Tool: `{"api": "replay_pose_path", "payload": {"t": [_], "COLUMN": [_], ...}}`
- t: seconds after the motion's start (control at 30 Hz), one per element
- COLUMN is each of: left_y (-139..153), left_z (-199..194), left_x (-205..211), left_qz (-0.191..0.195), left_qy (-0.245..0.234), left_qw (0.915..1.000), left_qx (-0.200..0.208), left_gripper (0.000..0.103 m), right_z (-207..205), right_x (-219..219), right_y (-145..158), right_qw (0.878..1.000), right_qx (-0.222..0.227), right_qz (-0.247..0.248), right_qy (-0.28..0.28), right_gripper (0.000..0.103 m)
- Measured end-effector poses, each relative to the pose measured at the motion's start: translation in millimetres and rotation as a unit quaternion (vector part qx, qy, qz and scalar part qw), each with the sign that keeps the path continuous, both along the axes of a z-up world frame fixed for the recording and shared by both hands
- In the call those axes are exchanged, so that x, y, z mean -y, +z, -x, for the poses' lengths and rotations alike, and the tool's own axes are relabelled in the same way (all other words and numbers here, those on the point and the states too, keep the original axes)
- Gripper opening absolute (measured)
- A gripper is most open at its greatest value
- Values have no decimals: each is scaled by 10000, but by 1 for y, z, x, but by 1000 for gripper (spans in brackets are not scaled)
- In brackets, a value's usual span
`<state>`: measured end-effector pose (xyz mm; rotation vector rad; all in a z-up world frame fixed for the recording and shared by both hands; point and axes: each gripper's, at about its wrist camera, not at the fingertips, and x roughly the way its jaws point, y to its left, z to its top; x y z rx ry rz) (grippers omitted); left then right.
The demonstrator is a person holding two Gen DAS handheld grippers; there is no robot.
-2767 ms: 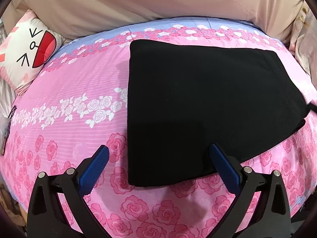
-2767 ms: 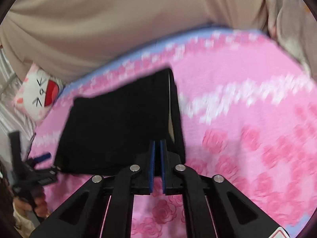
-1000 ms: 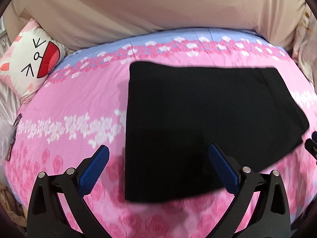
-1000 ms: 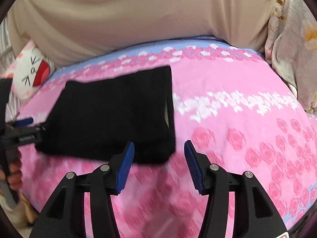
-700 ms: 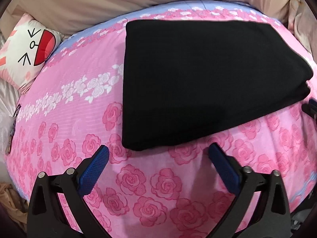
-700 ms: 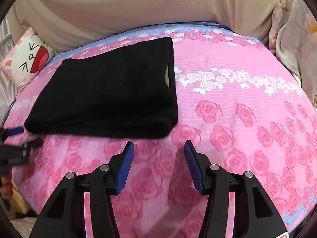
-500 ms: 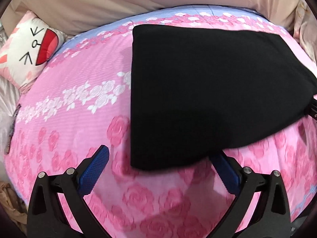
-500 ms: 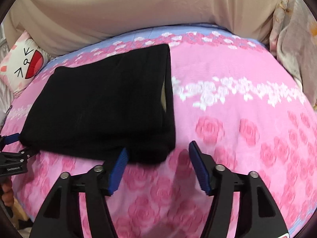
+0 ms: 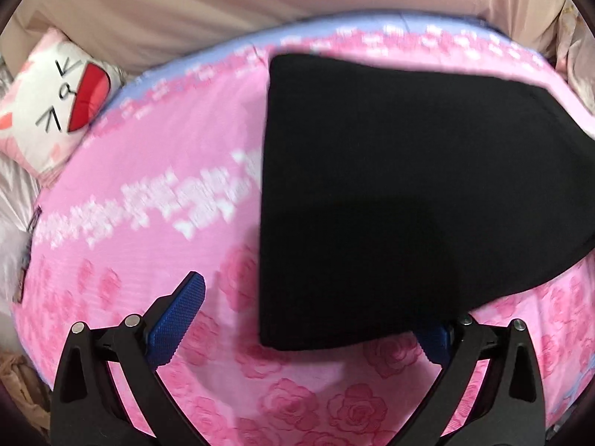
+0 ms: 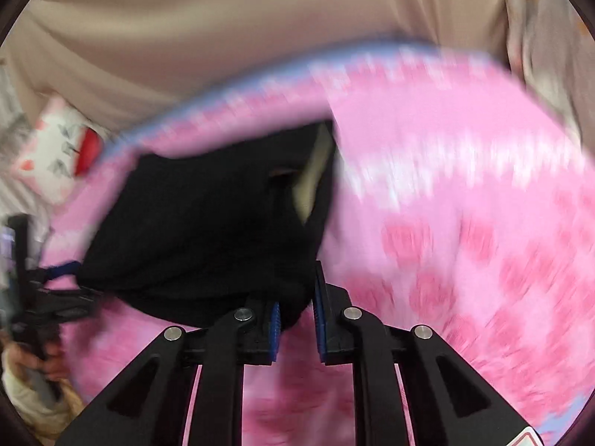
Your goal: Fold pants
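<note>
Pants (image 9: pixel 409 193): a black garment already folded into a compact panel, lying flat on the bed (image 9: pixel 156 200), whose pink rose-print cover fills both views. In the left wrist view the panel occupies the centre and the 3 o'clock side of the field; a cartoon-face cushion (image 9: pixel 55 111) sits at 10 o'clock, near the beige curtain (image 9: pixel 260 11) behind the bed.

Left gripper (image 9: pixel 312 319): fingers spread wide. The near edge of the panel lies over the finger at 5 o'clock and hides most of its blue pad, while the finger at 7 o'clock stands clear on bare bedding. No pinch is made on this side.

Right gripper (image 10: pixel 295 323): the fingers have just been closing and now stand nearly together, with the near right-hand corner of the panel between the blue pads; this reads as a pinch on the cloth, though motion blur hides the exact contact. Half a second earlier these fingers stood apart, straddling that same corner. A pale lining shows at the garment's open edge, toward 12 o'clock of the gripper. The left gripper and the person's hand (image 10: pixel 37 356) appear at 8 o'clock in this view.

Judgement: one corner is secured and the other is only bracketed, so the next fold probably awaits the left fingers closing on their edge. Lifting from a single corner could skew the layers.
</note>
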<state>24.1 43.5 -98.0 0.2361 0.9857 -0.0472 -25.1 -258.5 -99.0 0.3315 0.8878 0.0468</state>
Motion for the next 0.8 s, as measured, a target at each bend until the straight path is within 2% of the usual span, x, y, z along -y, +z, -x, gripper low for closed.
{"api": "replay_pose_path", "payload": {"t": [0.1,0.23,0.33,0.4,0.5,0.57,0.63,0.7,0.73,0.8], "left_y": [6,24,39,47,58,65,62,46,34,24], "left_z": [8,25,37,41,37,33,22,9,0,-6], "left_x": [-2,-9,-9,-9,-6,1,10,18,21,18], "left_qz": [-109,-42,-7,102,224,323,343,65,-42,111], "left_qy": [15,-35,-47,-83,-105,-138,-228,-177,-181,-156], "left_qw": [9999,9998,9991,9986,9975,9964,9959,9976,9981,9988], "left_qx": [87,208,423,514,657,767,801,669,592,449], "left_gripper": [98,98,98,98,98,98,98,98,98,98], "right_z": [15,33,39,38,34,27,11,-10,-16,-9], "right_x": [6,-1,11,19,7,-15,-40,-49,-47,-40], "right_y": [15,44,62,70,80,81,67,37,25,34], "right_qw": [9999,9991,9965,9958,9955,9949,9940,9943,9950,9972], "right_qx": [43,241,427,522,770,868,772,400,287,385], "right_qz": [-130,361,664,604,528,482,533,796,773,450], "right_qy": [-82,-16,-260,-446,-181,205,565,591,554,452], "right_gripper": [25,30,31,32,33,33,33,28,27,27]}}
